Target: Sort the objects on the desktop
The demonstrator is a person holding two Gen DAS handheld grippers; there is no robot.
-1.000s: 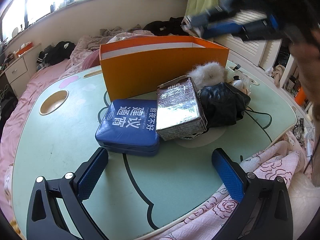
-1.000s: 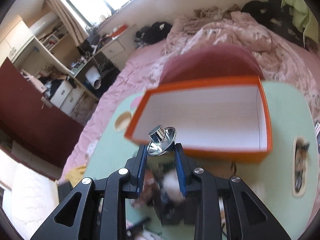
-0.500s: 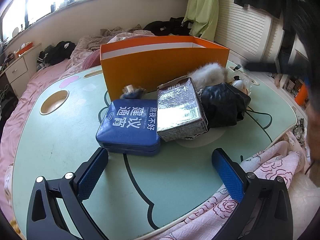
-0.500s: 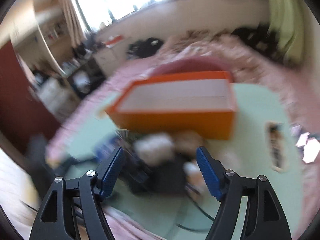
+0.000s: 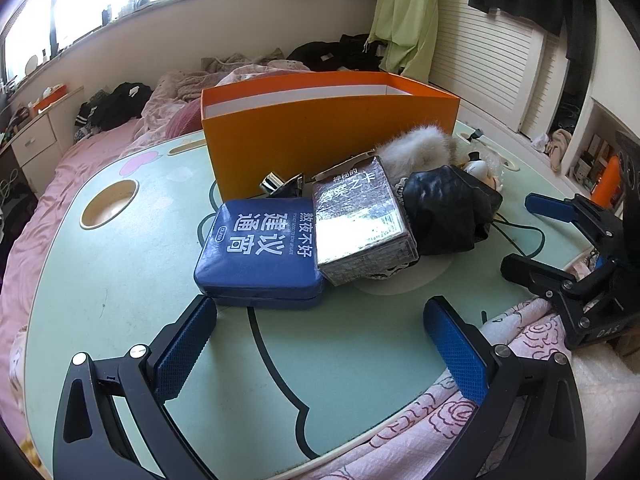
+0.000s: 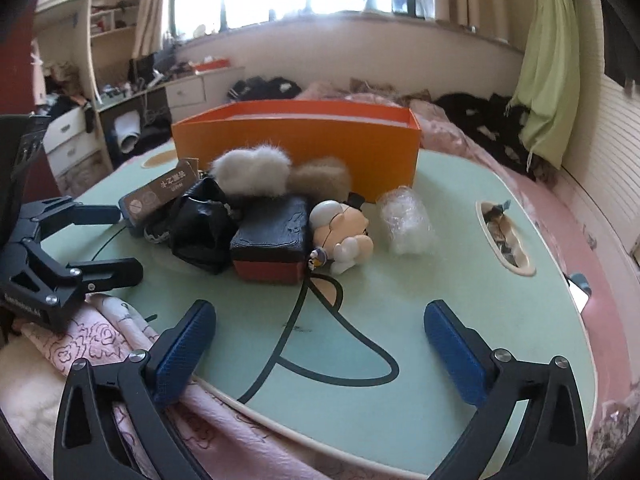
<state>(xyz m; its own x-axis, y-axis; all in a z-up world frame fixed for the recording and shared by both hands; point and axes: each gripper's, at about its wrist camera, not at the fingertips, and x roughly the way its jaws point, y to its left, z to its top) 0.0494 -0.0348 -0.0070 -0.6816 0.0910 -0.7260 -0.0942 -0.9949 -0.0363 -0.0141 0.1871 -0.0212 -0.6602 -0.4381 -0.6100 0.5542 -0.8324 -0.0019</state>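
Note:
An orange box (image 5: 328, 128) stands at the back of the green table (image 5: 120, 280); it also shows in the right wrist view (image 6: 296, 140). In front lie a blue case (image 5: 260, 248), a silver-wrapped book (image 5: 360, 228), a black pouch (image 5: 448, 212), white fur (image 5: 416, 148) and a shiny metal piece (image 5: 280, 184) outside the box against its front wall. The right wrist view shows a black-and-red block (image 6: 272, 240), a doll (image 6: 340, 232) and a clear plastic roll (image 6: 406, 220). My left gripper (image 5: 320, 344) is open and empty. My right gripper (image 6: 320, 352) is open and empty; it also shows in the left wrist view (image 5: 536, 236).
The table sits on a pink bed with a rose-print blanket (image 5: 460, 420) at its near edge. The table has a round cup hole (image 5: 108, 204) at the left and an oval slot (image 6: 504, 236) at the right. A black cable (image 5: 520, 236) runs by the pouch.
My right gripper opened and let go of the shiny metal piece, which now lies in front of the orange box. The right gripper dropped back to the table's near edge. The left has not moved.

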